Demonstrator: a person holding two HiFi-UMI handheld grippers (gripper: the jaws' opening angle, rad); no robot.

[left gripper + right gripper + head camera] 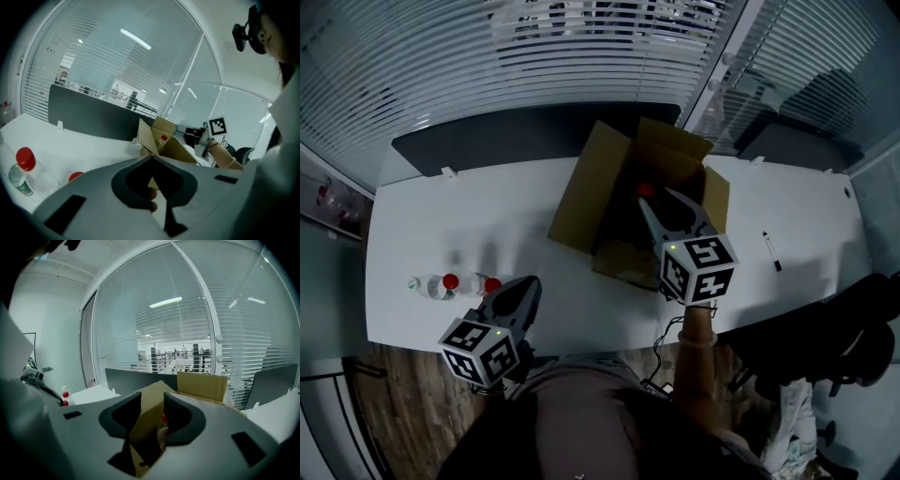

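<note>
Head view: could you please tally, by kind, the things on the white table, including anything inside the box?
Cardboard box: 1
Red-capped bottles: 3 (2 on the table, 1 inside the box)
Marker pen: 1
Total: 5

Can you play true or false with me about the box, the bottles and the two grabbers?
1. The brown cardboard box stands open on the white table. True.
2. The right gripper is over the open box with its jaws apart. True.
3. The clear plastic bottles with red caps are beside the right gripper. False: they are at the table's left side, near the left gripper.
4. The left gripper holds a bottle. False: its jaws are together with nothing between them.
5. The black marker pen lies inside the box. False: it lies on the table, to the right of the box.
</note>
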